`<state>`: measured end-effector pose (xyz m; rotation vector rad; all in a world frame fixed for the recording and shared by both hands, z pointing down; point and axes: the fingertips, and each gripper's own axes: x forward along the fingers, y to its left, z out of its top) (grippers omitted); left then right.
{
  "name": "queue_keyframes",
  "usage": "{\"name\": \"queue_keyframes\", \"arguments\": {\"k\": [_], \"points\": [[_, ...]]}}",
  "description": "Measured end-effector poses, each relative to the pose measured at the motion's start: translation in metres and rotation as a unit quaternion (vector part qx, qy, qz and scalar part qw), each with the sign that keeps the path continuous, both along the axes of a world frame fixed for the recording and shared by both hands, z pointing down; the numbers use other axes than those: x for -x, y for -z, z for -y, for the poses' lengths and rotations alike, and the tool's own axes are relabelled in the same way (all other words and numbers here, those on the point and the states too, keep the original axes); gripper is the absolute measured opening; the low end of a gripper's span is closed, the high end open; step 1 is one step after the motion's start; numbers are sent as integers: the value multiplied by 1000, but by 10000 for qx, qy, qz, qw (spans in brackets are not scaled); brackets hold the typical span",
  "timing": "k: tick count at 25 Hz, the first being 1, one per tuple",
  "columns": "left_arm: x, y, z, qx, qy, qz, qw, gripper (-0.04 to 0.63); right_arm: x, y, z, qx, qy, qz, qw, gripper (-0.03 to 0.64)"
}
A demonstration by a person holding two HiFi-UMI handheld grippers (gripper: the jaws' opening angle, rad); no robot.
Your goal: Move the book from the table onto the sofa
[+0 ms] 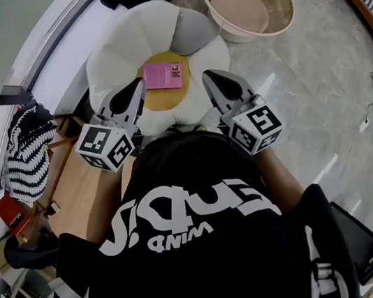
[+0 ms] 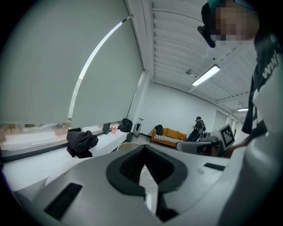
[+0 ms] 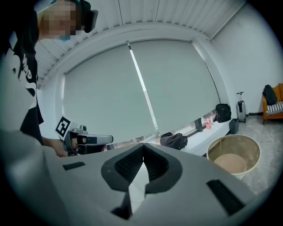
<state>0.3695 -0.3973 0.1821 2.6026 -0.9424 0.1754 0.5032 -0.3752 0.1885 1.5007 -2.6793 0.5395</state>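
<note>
Pink-covered, the book (image 1: 163,76) is lying flat on the yellow centre of the white flower-shaped sofa (image 1: 131,36), beyond the far end of the wooden table (image 1: 86,199), so the move is looking as good as done. Nothing is gripping it. The left gripper (image 1: 137,87) and the right gripper (image 1: 212,80) are hovering over the near side of the seat, one to each side of the book. Each is keeping its jaws pressed together with nothing between them, and both gripper views are showing the same.

The main risk, as I am judging it, is coming from the right gripper, whose tip is hanging just beside the book's right edge. A careless sweep to the left while pulling away could be catching that edge and sliding the book off the centre and over the rounded petals toward the floor. The seat is looking soft, so leaning or pressing on a petal could be tilting the surface under the book. Should the book be needing a nudge, closed tips would only be shoving it rather than taking hold. On the left, a wide swing could be dragging the striped cloth (image 1: 27,150) off the table.
</note>
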Motion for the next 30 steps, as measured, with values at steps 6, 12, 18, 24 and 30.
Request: {"name": "queue_keyframes", "arguments": {"k": [6, 12, 18, 24, 30], "points": [[3, -2, -6, -66, 57, 46, 10000, 9, 2, 9, -2, -176, -59, -28, 9998, 0], [7, -5, -12, -28, 130, 57, 9999, 9, -1, 10, -3, -169, -27, -114, 9998, 0], [4, -6, -15, 31, 117, 59, 9999, 9, -6, 6, -3, -112, 19, -264, 9996, 0], [4, -6, -16, 71, 129, 37, 9999, 9, -6, 9, -1, -135, 50, -250, 9996, 2], [13, -8, -11, 98, 233, 117, 9996, 8, 2, -1, 1, 72, 328, -382, 9987, 1]]}}
